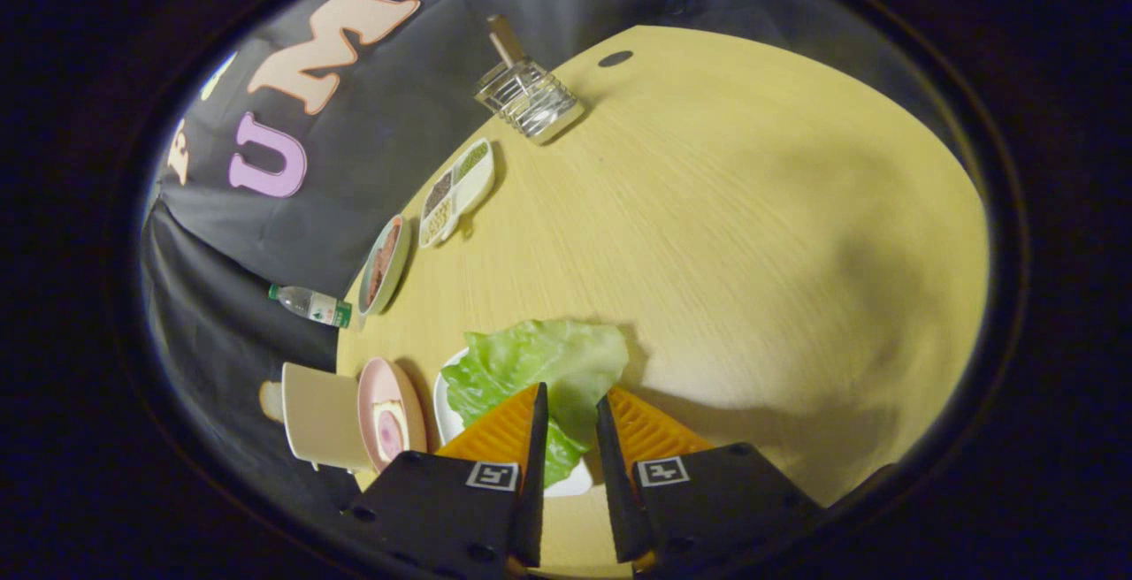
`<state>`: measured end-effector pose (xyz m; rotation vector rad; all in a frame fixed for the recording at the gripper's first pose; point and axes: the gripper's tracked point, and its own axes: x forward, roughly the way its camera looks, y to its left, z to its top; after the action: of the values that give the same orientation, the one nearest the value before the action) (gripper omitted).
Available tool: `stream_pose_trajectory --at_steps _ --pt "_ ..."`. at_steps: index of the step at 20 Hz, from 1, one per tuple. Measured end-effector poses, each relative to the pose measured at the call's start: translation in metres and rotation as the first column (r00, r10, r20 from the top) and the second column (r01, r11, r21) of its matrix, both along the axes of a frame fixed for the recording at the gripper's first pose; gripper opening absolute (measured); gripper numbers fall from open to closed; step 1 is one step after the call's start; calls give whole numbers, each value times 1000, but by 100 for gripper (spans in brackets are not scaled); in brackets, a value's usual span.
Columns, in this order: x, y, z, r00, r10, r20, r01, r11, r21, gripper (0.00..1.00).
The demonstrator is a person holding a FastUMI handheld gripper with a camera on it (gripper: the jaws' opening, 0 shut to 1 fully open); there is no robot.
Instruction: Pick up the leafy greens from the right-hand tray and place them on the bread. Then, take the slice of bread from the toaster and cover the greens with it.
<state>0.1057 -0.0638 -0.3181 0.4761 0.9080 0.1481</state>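
A pale green leaf of leafy greens (pixel 535 363) spreads out just ahead of my fingers and runs back into the narrow gap between them. My gripper (pixel 571 397) is shut on the leaf, with both fingers close against it. Under the leaf sits a white plate (pixel 447 425), mostly hidden, so I cannot tell what lies on it. Far beyond the fingers, near the table's back edge, stands a wire toaster rack (pixel 531 103) with a slice of bread (pixel 505 37) sticking up out of it.
Beside the white plate stand a pink plate (pixel 389 425) with a round slice on it and a cream mug (pixel 323 425). Further along the wall side are a bottle (pixel 311 304), a bowl of brown food (pixel 385 263) and a divided dish (pixel 455 191). The wooden table (pixel 752 235) stretches away beyond.
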Motion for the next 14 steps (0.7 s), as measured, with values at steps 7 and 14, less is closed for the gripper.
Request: stream_pose_trajectory --at_steps 7,14 --pt "13 1 8 998 -16 60 16 1000 5 3" --pt "4 13 55 986 3 165 -12 999 53 3"
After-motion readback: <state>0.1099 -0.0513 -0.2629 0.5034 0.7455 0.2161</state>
